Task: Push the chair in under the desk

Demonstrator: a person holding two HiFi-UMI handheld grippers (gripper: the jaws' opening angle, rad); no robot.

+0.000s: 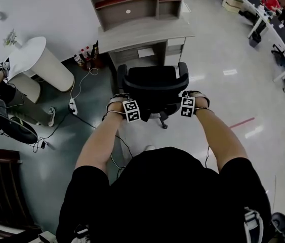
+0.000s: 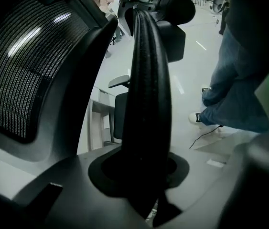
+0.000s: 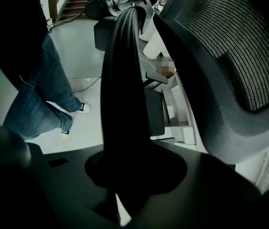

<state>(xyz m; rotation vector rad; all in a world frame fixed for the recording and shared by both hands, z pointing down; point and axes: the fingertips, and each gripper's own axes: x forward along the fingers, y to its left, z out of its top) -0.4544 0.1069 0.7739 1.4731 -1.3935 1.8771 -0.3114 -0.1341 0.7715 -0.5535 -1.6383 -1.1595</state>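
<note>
Closest in, the person's bare forearms reach forward and the left gripper (image 1: 123,105) and right gripper (image 1: 190,101) sit at the two ends of the chair's (image 1: 155,85) back. Each pair of jaws is clamped on the top rim (image 2: 146,80) of that back, left jaws at its left end and right jaws at its right end. In both gripper views the rim is a thick, rounded black bar with a fine pebbled surface. It runs straight away between the jaws toward the other gripper. Beside it curves the ribbed mesh panel (image 2: 19,70) in a smooth grey plastic frame, to the left in the left gripper view and to the right in the right one.

Beyond the jaws the chair faces away from the person, with a dark seat, two black armrests and a star base on castors. It stands just before the opening of the counter (image 1: 147,32). Its armrests are close to the counter's front edge, and whether the seat's front is under the top cannot be told.

That counter is pale grey wood, square-edged, with a shelf unit (image 1: 132,1) on top lined in red. Left of the chair a power strip (image 1: 73,105) and loose cable lie on the glossy floor (image 1: 223,85), with bottles (image 1: 86,54) near the counter's leg. To the right the floor is open as far as a strip of red tape (image 1: 241,123).
</note>
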